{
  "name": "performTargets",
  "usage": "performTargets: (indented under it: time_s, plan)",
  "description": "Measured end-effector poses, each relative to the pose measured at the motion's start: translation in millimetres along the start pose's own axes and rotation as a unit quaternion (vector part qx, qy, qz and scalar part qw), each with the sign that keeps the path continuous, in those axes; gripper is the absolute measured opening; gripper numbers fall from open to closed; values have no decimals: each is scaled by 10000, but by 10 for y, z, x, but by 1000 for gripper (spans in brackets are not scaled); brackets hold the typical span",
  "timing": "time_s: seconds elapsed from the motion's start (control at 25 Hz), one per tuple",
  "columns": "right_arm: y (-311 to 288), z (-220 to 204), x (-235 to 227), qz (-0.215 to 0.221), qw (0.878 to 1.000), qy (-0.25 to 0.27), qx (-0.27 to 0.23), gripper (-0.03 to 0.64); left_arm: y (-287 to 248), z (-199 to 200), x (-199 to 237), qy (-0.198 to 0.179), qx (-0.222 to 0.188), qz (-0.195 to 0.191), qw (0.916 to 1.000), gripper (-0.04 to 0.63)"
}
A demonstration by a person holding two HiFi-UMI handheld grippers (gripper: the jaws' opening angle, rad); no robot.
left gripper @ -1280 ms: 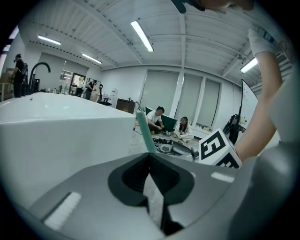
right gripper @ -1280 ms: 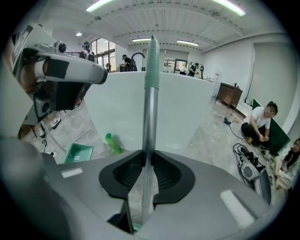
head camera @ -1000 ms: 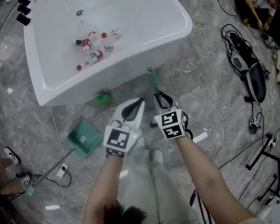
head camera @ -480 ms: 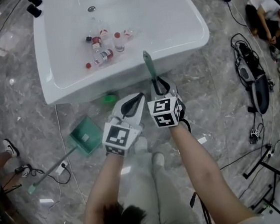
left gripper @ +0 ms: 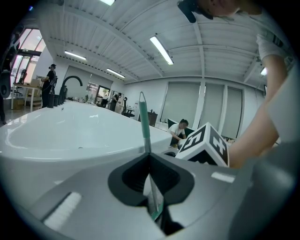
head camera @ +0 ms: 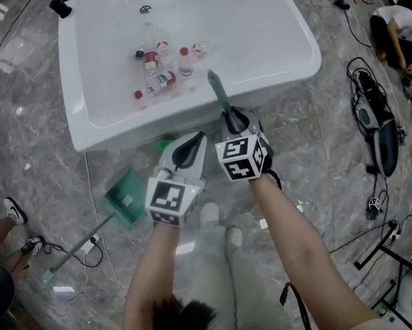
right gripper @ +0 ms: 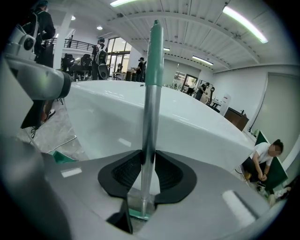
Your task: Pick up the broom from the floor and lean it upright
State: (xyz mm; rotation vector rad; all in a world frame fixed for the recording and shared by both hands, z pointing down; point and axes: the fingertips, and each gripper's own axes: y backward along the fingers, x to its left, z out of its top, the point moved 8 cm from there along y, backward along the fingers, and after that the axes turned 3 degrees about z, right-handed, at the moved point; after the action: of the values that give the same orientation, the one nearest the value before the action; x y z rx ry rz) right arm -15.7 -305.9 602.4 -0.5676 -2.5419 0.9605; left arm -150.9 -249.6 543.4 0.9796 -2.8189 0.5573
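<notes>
The broom's handle [head camera: 218, 92] is a silver pole with a green tip that stands nearly upright in front of the white tub [head camera: 113, 130]. My right gripper [head camera: 234, 118] has the pole [right gripper: 149, 117] between its black pads; the jaws are opening, and the pads still touch it on both sides. The left gripper [head camera: 199, 139] hovers just to the left of the pole, its tips together and nothing held. In the left gripper view the pole [left gripper: 145, 124] rises beyond the left gripper's [left gripper: 150, 157] tips. The grippers and the person's arms hide the broom's head.
Several plastic bottles [head camera: 159, 68] lie inside the tub. A green dustpan [head camera: 126, 199] with a long handle lies on the marble floor at the left, next to a cable. A green object [head camera: 162, 143] sits at the tub's foot. A crouching person [head camera: 398, 31] and gear occupy the right.
Both grippers have moved up the picture toward the tub. The pole's green tip, earlier below the tub's rim, now shows over the rim and the pole stands steeper.
</notes>
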Motion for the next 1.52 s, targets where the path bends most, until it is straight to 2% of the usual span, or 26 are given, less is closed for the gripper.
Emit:
performTargets:
  time_s: [0.12, 0.64, 0.76, 0.88, 0.96, 1.12, 1.24, 1.52]
  plan:
    - [-28, 24, 0, 30, 10000, 19, 9, 141, 2, -11, 30, 10, 7, 21, 10000, 0]
    - [167, -7, 52, 237, 9995, 157, 169, 153, 18, 89, 32, -10, -47, -25, 10000, 0]
    - [383, 38, 33, 335, 9993, 52, 140, 138, 53, 179, -27, -35, 18, -35, 10000, 0]
    - [689, 118, 3, 490, 9986, -169, 93, 49, 119, 307, -123, -4, 59, -39, 10000, 0]
    - [920, 207, -30, 533, 9980, -346, -41, 8, 163, 441, -201, 27, 7, -48, 10000, 0]
    - [1401, 428, -98, 627, 9932, -842, -501, 3, 245, 735, -413, 9, -161, -212, 9996, 0]
    - [1726, 621, -100, 798, 9874, -1052, -877, 2, 348, 967, -550, -161, -256, -355, 9989, 0]
    - [2320, 1072, -45, 876, 9806, -761, -1579, 2, 610, 1504, -763, -616, -587, -522, 9950, 0]
